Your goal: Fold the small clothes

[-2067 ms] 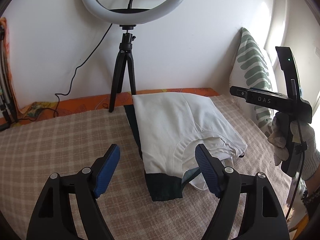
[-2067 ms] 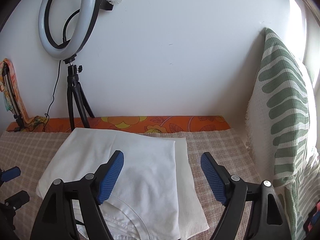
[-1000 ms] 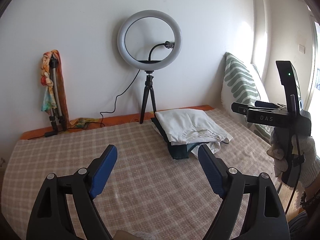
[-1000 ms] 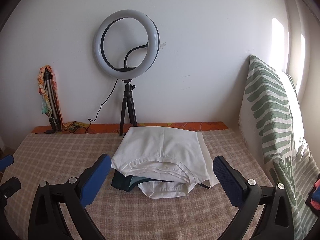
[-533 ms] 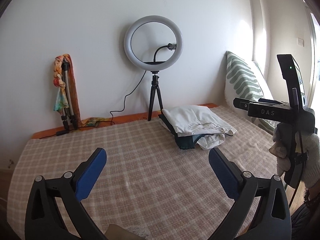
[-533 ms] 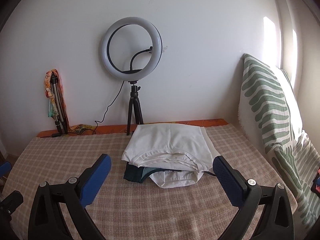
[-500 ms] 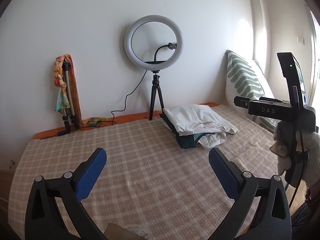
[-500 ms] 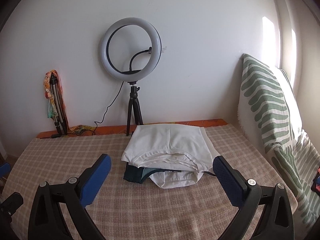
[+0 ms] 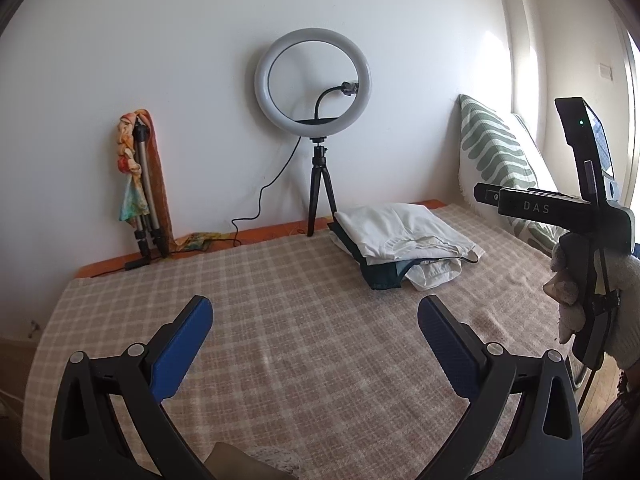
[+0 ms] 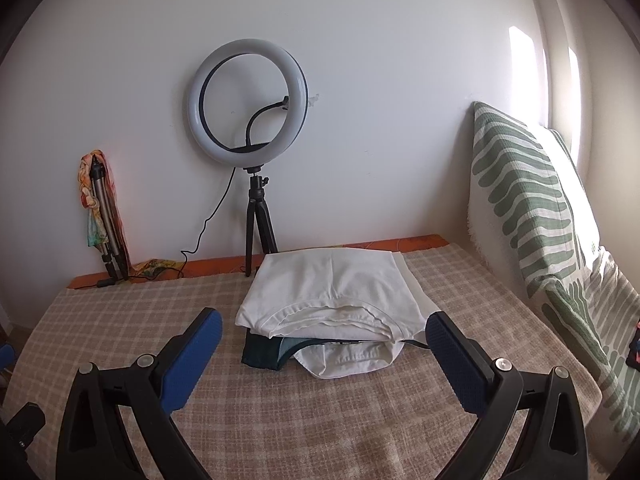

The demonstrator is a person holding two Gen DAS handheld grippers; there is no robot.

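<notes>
A stack of folded clothes [image 9: 404,240] lies at the back right of the checked bed cover [image 9: 280,312]; a white garment is on top, with a dark green one and another white one under it. It also shows in the right wrist view [image 10: 336,304]. My left gripper [image 9: 316,328] is open and empty, well in front of the stack. My right gripper [image 10: 324,340] is open and empty, just short of the stack. The right gripper's body [image 9: 580,216], held in a gloved hand, shows at the right edge of the left wrist view.
A ring light on a small tripod [image 9: 316,120] stands against the back wall behind the stack. A folded tripod with a coloured cloth [image 9: 140,176] leans at the back left. A green-patterned pillow [image 10: 532,208] stands along the right side.
Both grippers have pulled back from the stack and opened wider. In the last half second almost nothing has moved.
</notes>
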